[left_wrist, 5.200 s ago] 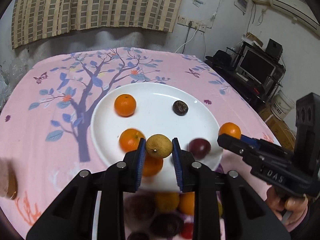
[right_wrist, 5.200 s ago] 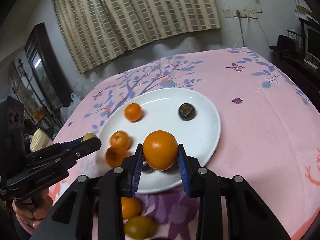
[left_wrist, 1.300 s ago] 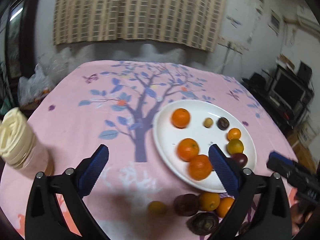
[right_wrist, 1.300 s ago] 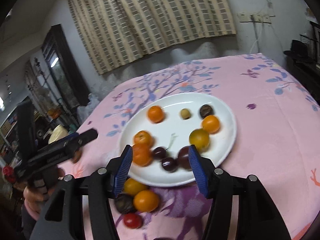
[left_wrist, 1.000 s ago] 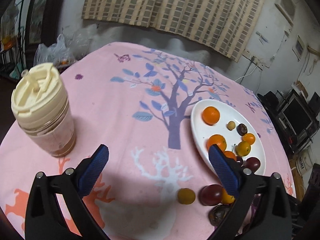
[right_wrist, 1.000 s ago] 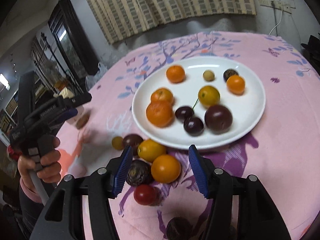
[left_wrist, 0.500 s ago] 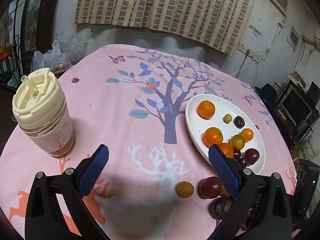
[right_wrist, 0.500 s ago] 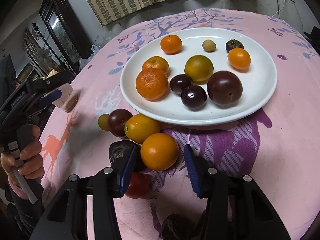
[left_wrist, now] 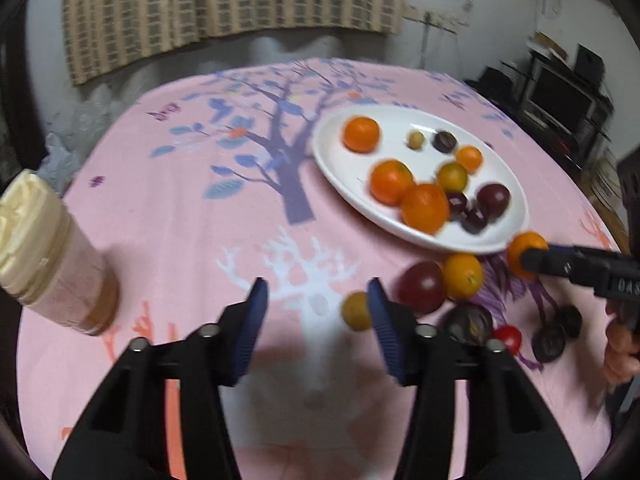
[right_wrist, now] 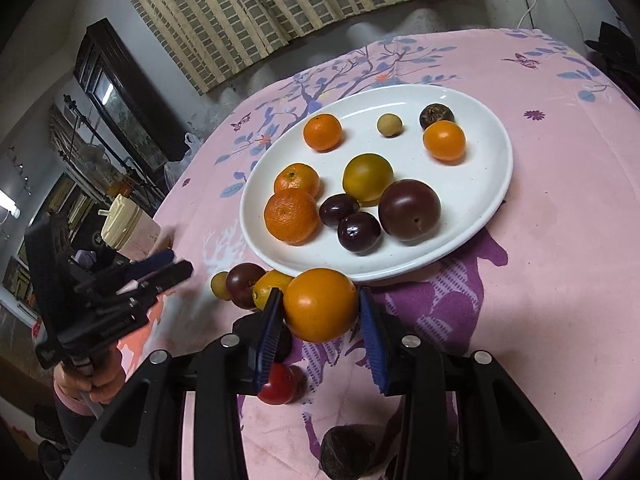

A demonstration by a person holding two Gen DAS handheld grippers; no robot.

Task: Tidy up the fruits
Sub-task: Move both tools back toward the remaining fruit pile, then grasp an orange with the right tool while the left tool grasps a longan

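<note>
A white plate (right_wrist: 480,216) holds several oranges, plums and small fruits; it also shows in the left wrist view (left_wrist: 340,152). My right gripper (right_wrist: 320,314) is shut on an orange (right_wrist: 320,304), lifted just in front of the plate's near rim. More fruit lies on the pink cloth: a yellow-orange fruit (right_wrist: 269,284), a dark plum (right_wrist: 244,284), a small yellow fruit (right_wrist: 219,285), a red one (right_wrist: 278,384). My left gripper (left_wrist: 316,316) is open and empty, low over the cloth, with the small yellow fruit (left_wrist: 356,311) near its right finger.
A lidded cream tumbler (left_wrist: 44,256) stands at the left of the table. Dark wrinkled fruits (left_wrist: 554,336) lie at the right on the cloth. A TV stand (left_wrist: 560,100) sits beyond the table's far right edge.
My right gripper closed on the orange and lifted it off the cloth. My left gripper dropped lower, narrowed its opening and swung toward the loose fruit by the plate.
</note>
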